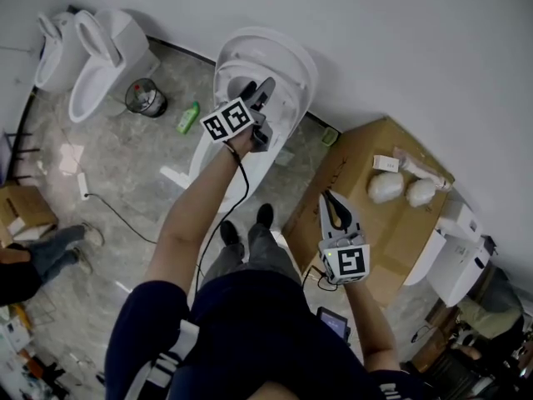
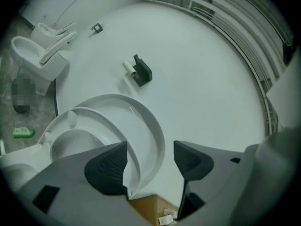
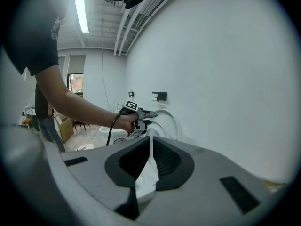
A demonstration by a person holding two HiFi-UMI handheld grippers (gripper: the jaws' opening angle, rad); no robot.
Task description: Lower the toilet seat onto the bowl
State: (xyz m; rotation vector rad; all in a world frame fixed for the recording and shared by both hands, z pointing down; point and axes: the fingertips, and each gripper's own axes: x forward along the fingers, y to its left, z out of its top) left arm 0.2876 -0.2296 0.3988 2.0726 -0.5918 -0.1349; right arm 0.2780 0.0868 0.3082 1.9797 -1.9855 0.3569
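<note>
My left hand-held gripper (image 1: 265,90) up at raised toilet seat (image 1: 293,72), jaws spread, seat rim between them. Right hand-held gripper (image 1: 331,200) hangs over cardboard box (image 1: 366,161), jaws pressed together, empty.

A: L arm (image 1: 198,202)?
B: Stretched fwd. The left gripper (image 2: 150,160) has its jaws apart, toilet seat (image 2: 149,126) rim between them.
A: R arm (image 1: 372,327)?
B: Elbow bent. The right gripper (image 3: 149,149) is well right of seat, jaws together, empty.
</note>
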